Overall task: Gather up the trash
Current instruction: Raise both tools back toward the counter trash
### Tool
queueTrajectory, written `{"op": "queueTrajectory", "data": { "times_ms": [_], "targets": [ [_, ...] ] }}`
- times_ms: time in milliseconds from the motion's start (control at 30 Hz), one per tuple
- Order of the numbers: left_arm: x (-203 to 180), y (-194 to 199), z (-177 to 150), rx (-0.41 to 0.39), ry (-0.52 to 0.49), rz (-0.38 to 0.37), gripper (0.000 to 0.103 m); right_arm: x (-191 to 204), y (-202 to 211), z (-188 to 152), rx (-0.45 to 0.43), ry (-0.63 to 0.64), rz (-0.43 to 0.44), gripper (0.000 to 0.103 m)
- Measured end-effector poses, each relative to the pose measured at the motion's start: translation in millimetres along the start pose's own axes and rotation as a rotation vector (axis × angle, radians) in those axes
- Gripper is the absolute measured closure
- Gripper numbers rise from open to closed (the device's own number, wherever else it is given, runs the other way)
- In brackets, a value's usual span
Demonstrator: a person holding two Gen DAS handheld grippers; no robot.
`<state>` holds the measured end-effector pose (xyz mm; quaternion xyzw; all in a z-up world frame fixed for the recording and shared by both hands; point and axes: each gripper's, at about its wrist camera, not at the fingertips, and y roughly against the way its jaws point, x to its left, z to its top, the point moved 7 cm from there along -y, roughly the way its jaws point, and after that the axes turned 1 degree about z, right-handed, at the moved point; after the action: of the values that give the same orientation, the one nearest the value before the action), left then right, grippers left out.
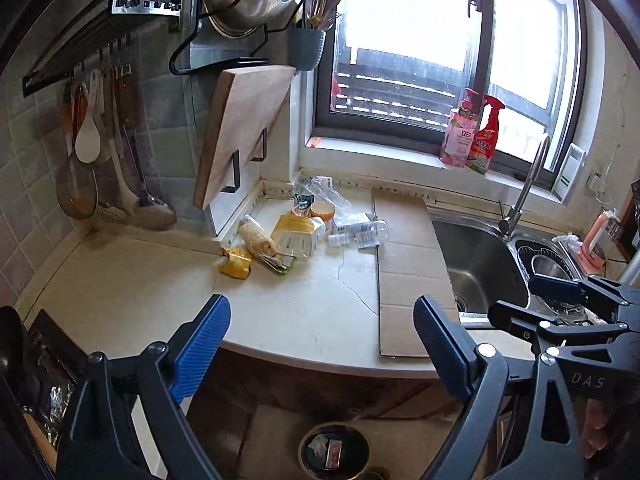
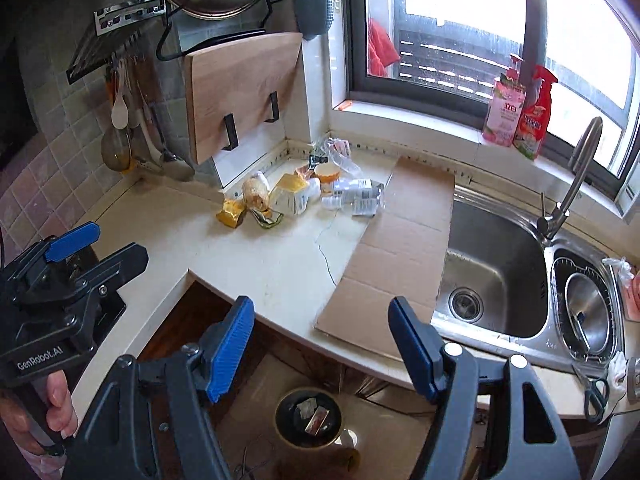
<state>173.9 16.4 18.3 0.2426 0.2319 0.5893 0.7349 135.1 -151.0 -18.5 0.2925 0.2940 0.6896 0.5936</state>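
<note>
A heap of trash (image 1: 292,236) lies at the back of the worktop (image 1: 168,280), pushed into the corner under the window and beside the foot of a cutting board (image 1: 240,132) propped on the wall. In the heap: a crumpled yellow wrapper (image 1: 236,262) nearest the front, a pale bread-like roll (image 1: 256,236) lying with its long axis running from the wall toward the room, a flattened carton (image 1: 298,234), a small orange cup (image 1: 322,210), clear plastic film (image 1: 326,192) and a clear bottle (image 1: 362,234) on its side, its length running left to right along the worktop.

The left gripper (image 1: 320,340) hangs before the worktop's front edge, jaws wide apart and holding nothing; the heap lies ahead of it and well apart. The right gripper (image 2: 320,340) is likewise spread and empty, also short of the edge, with the heap ahead and to its left. By the look of both views, the left one has the straighter line to the wrapper and roll, the right one to the bottle.

A sheet of cardboard (image 2: 396,248) lies flat between the heap and the sink (image 2: 492,264), touching the bottle end of the pile; the open worktop in front of the heap looks unobstructed. The tap (image 2: 572,184) and two bottles on the sill (image 2: 520,112) stand off to the right. On the floor below the worktop, a round bin (image 2: 308,416) already holds scraps, almost under both grippers. Reaching in past the hanging utensils (image 1: 104,160) should pose no trouble, as they sit left of the heap.
</note>
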Motion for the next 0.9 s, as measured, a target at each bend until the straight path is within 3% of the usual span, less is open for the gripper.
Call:
{"op": "queueTrajectory", "data": {
  "times_ms": [300,600,900],
  "targets": [
    [19,-69,24,0.054,0.033,0.075,0.011,-18,-51,59,0.004,0.031,0.015,0.033],
    [15,-180,60,0.152,0.029,0.162,0.011,-58,-148,114,0.088,0.053,0.076,0.033],
    [0,-291,70,0.278,0.025,0.176,0.011,-102,-246,139,0.203,0.015,0.134,0.033]
  ]
}}
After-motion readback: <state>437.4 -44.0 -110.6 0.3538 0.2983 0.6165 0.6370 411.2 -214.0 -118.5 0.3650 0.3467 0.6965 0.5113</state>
